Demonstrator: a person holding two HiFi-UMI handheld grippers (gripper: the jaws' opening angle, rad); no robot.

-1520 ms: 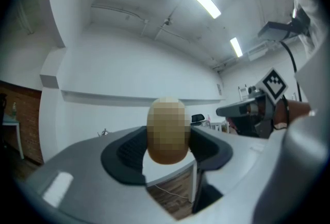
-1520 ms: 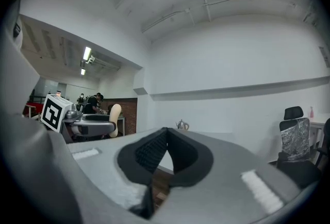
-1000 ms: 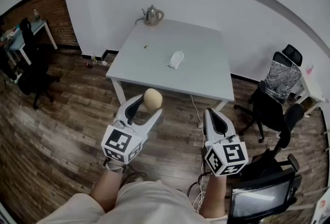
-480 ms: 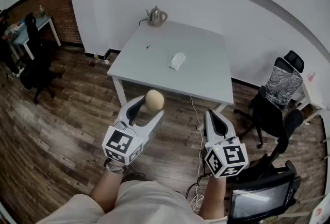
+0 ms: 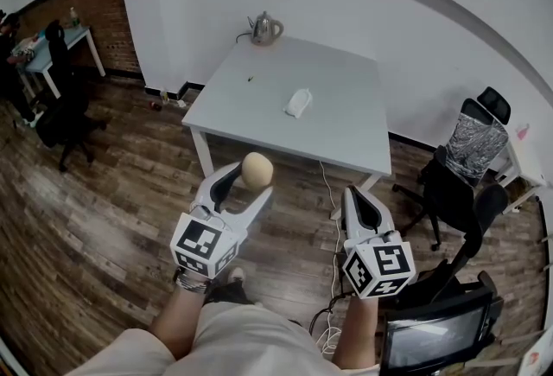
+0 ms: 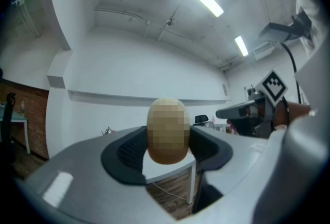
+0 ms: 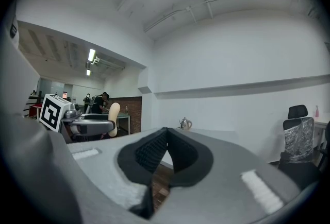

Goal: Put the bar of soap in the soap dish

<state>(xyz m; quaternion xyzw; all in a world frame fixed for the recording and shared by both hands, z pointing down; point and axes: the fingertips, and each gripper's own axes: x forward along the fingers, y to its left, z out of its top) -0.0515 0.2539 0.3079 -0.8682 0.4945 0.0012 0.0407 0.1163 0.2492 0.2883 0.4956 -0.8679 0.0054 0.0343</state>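
A beige oval bar of soap (image 5: 257, 167) (image 6: 167, 130) is held upright above the wooden floor, pinched between the dark pads of my left gripper (image 5: 251, 180) (image 6: 166, 148), which is shut on it. My right gripper (image 5: 354, 194) (image 7: 166, 134) is level beside it, shut with nothing between its pads. The right gripper view also catches the soap (image 7: 113, 112) at its left. The white soap dish (image 5: 297, 101) lies near the middle of the white table (image 5: 341, 119), well ahead of both grippers.
A metal kettle (image 5: 263, 27) stands at the table's far edge by the white wall. Black office chairs (image 5: 467, 160) and a monitor (image 5: 432, 333) crowd the right side. A cable (image 5: 331, 186) trails on the floor under the table. Another desk (image 5: 52, 44) is at far left.
The head view has drifted slightly, so the table sits a touch further right. Both grippers and the soap keep the same pose.
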